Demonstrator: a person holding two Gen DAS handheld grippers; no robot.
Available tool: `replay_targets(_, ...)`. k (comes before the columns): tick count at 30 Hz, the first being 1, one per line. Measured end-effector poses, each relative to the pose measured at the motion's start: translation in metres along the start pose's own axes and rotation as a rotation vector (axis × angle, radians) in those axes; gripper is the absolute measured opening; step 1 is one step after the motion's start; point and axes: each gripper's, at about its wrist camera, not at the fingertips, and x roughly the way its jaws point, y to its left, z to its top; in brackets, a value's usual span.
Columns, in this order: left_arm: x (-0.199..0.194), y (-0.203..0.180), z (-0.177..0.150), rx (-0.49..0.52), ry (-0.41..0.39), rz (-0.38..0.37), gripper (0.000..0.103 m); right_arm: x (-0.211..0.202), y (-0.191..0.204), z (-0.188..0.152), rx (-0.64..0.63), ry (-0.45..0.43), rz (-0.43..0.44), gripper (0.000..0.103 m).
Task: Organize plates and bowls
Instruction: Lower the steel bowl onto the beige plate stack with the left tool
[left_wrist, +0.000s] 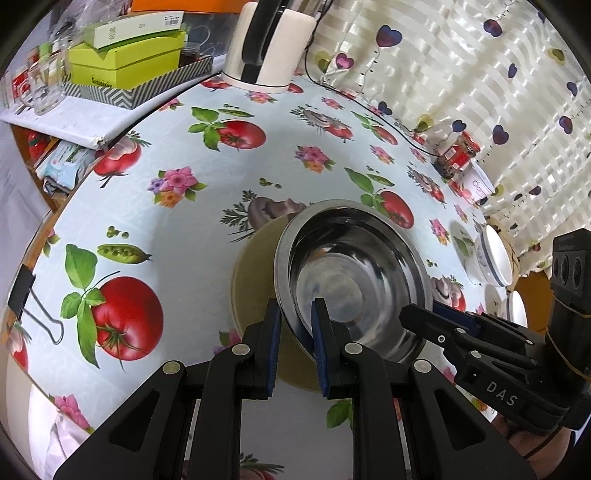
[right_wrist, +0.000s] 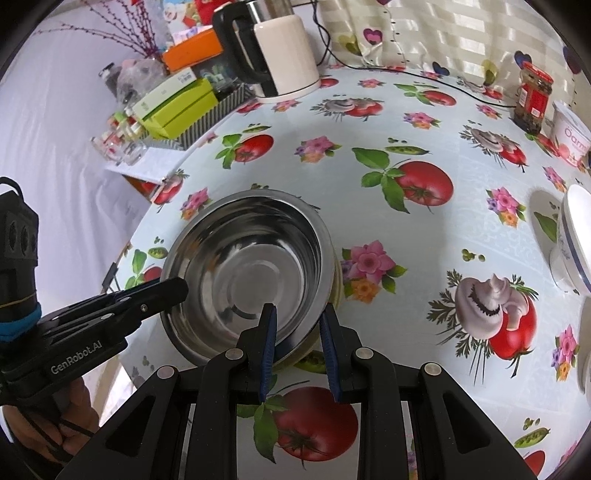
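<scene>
A stainless steel bowl (left_wrist: 354, 273) sits near the middle of the table on a flat olive-green plate (left_wrist: 255, 266), over an oilcloth (left_wrist: 177, 229) printed with tomatoes, pea pods, mushrooms and flowers. The left gripper (left_wrist: 295, 314) is closed narrow on the bowl's near rim, one blue-padded finger inside the bowl and the other outside, both pads against the metal wall. The right gripper (right_wrist: 297, 317) grips the rim on the opposite side in the same way, its inner finger over the bowl's floor and its outer finger down beside the wall, just above the plate's edge (right_wrist: 334, 284). Each gripper shows in the other's view, reaching in from the side, with part of a hand (right_wrist: 55, 417) visible beneath the left one. Toward the right side of the table, white bowls with a blue band (right_wrist: 570, 240) stand well apart from the steel bowl. At the far edge stand a white electric kettle (right_wrist: 284, 55), a red-labelled jar (right_wrist: 533, 99) and a white tub (right_wrist: 570, 133), in front of a curtain with hearts (left_wrist: 461, 66). Lime-green boxes (left_wrist: 125, 59) are stacked on a zigzag-patterned tray to the far left.
</scene>
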Motion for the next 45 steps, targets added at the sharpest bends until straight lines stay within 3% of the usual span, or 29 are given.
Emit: replay_targets(45, 0.000, 0.015, -0.001, -0.037, 0.003, -0.014, 0.017, 0.008, 0.009, 0.002, -0.046, 0.023, 0.025, 0.028)
